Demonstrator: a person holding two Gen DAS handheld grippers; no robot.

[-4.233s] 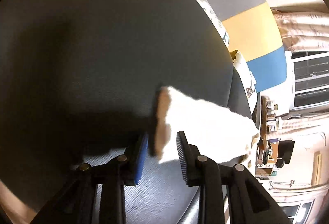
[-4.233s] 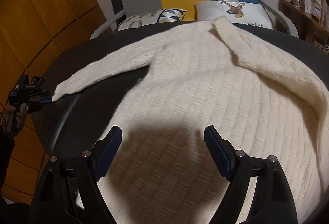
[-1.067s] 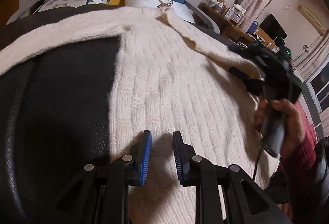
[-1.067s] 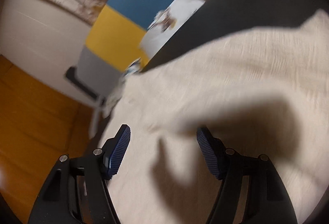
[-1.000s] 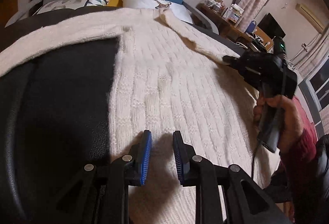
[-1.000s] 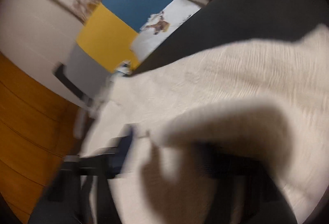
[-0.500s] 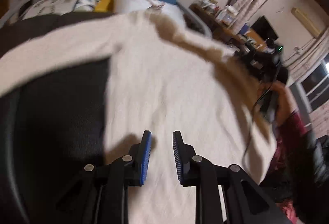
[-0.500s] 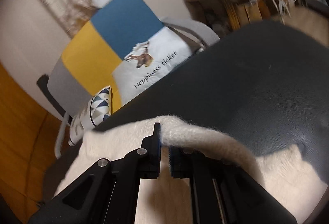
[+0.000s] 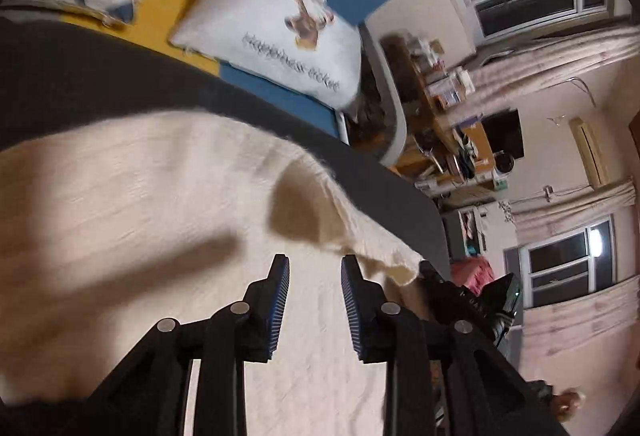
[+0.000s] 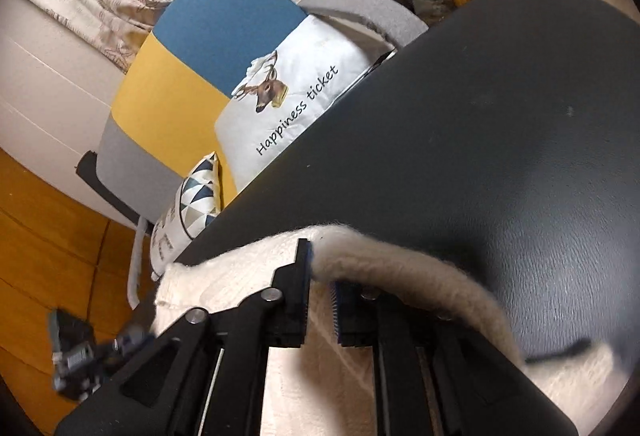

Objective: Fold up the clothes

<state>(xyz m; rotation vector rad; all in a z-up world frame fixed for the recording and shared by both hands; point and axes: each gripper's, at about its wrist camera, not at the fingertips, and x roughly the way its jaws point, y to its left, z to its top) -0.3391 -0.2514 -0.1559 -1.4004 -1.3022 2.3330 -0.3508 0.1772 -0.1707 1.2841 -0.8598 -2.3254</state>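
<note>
**Sweater sleeve clamped in right gripper, left gripper parted above the knit**

Sweater (image 9: 132, 204), cream and ribbed, lies spread over a dark round table (image 10: 500, 124). One sleeve (image 10: 404, 268) is lifted off the body of the garment and arches up from the lower right of the right wrist view to the right gripper (image 10: 318, 268). That gripper's jaws are clenched on the sleeve near its end; the knit is pinched between the blue pads and drapes back over the right-hand finger. The rest of the sweater lies flat below and behind the jaws.

Left gripper (image 9: 314, 268) is held over the sweater's body with its jaws parted; they have just been opening. Nothing is between the pads; the knit lies beneath them, and whether the tips touch it cannot be told. In the left wrist view the lifted sleeve (image 9: 320, 204) runs just ahead of and to the right of the left jaws, with the right gripper's dark body (image 9: 468, 304) at its end. This view is blurred.

Beyond the table's far edge stands a chair with grey, yellow and blue panels (image 10: 192, 48). On it rest a white cushion with a deer print (image 10: 296, 96) and a cushion with a triangle pattern (image 10: 200, 196).
</note>
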